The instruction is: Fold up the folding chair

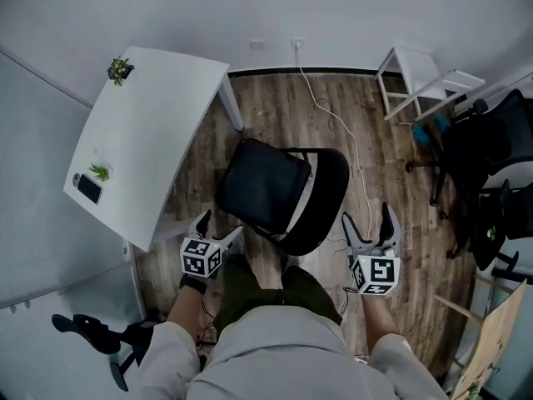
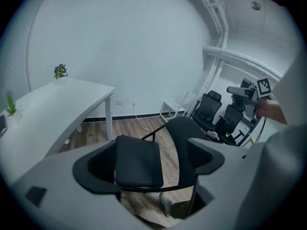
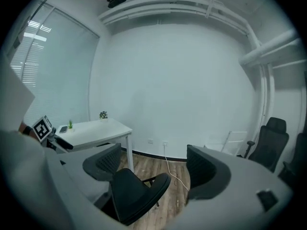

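Black padded folding chair with a thin black metal frame [image 1: 275, 192]: stands fully open on the brown wood-plank floor [image 1: 275, 111], right in front of the person and just beside the corner of the white rectangular table [image 1: 150, 140]. The seat lies flat and the backrest is up. Folding not yet begun, as I judge it; the whole task is left: take hold, tip the seat up against the back, close the frame.

Left tongs [image 1: 218, 227]: wide apart, nothing between them. They hover near the chair's near left edge without touching it. Right tongs [image 1: 368, 227]: also wide apart and empty, off the backrest's right side, clear of it. Each gripper view shows the chair through the gap with floor around it, so there is no contact.

Counts:
- folding chair: one
- tongs: two
- white table: one
- small green potted plants on the table: two, one at the far corner [image 1: 120, 70], one near the left edge [image 1: 100, 172]
- dark flat phone [image 1: 88, 188]: one, by the nearer plant
- white cable [image 1: 337, 123] trailing from the wall over the floor: one
- white metal rack [image 1: 416, 82] by the back wall: one
- black wheeled office chairs [image 1: 491, 140] at the right: two that I can make out
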